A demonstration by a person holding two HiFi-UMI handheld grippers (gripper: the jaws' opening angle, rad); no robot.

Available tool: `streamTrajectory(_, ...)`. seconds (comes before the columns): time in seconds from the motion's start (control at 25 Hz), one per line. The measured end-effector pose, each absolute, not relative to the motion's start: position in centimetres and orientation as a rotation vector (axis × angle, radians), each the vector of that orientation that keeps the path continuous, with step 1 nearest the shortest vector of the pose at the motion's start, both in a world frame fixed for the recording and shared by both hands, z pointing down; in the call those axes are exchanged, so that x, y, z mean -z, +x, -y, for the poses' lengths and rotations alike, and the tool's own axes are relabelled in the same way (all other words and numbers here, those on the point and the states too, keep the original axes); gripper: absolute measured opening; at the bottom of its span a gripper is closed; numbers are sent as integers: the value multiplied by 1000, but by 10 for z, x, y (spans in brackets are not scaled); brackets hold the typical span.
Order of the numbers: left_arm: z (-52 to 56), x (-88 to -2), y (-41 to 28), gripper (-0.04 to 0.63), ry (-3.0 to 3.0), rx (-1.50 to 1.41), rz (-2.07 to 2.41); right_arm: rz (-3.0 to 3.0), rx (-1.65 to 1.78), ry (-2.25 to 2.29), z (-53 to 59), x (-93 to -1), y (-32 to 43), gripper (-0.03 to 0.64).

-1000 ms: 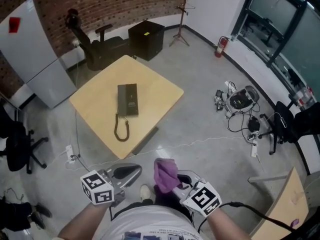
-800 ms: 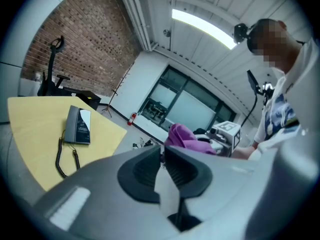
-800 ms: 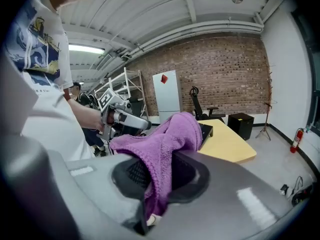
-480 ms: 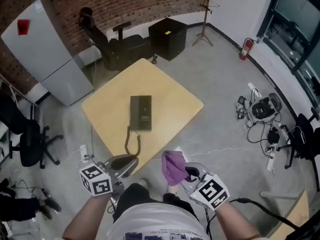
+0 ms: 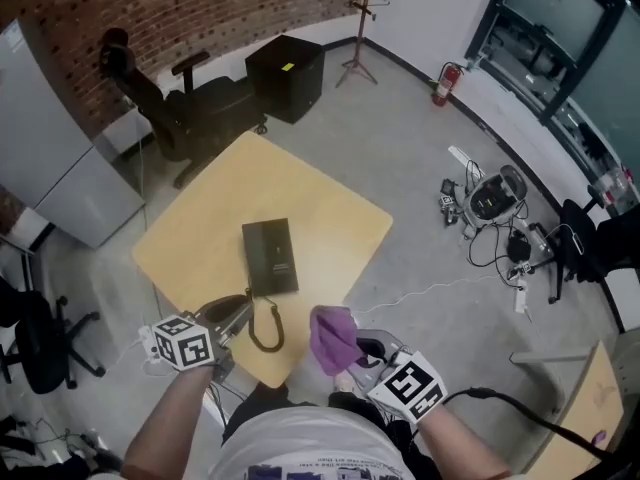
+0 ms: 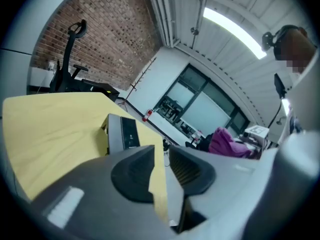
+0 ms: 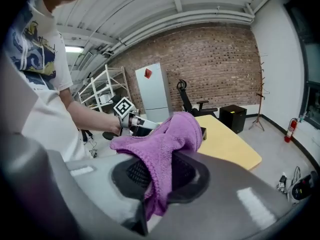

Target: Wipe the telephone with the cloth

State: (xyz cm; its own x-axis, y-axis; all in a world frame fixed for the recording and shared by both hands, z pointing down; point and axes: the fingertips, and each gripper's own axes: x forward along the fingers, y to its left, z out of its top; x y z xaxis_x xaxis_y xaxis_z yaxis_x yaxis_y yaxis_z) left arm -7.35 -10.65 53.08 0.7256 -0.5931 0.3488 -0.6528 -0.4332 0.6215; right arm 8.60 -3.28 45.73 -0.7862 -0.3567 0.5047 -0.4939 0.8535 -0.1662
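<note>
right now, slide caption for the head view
Right gripper shut on the cloth; left gripper, jaws empty and just opened further, by the phone on the table.

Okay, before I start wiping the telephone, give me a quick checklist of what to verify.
1. Cloth clamped in the right gripper: ok.
2. Left gripper free: ok, its jaws have just been opening and nothing is between them.
3. Telephone lying flat on the table: ok.
4. Cloth touching the telephone: not ok, it is held apart from it, off the table's near edge.
5. Where the telephone is dirty: cannot tell, too small to see.
</note>
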Motion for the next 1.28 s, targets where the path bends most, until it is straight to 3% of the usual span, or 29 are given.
streamTrajectory(0.32, 166, -587, -96, 121, 2071, -122, 820, 2478, -445, 812, 49, -456, 53, 43)
streamTrajectory(0.96, 213, -652, -69, 152, 1881, -37, 614, 2331, -554, 1004, 38, -467, 51, 43)
streamTrajectory(1.16, 216, -649, -64, 146, 1885, -45, 586, 2321, -566, 1017, 41, -469, 49, 43)
streamTrajectory(1.28, 214, -646, -61, 104, 1913, -91, 594, 2318, -557, 1017, 39, -471, 47, 43)
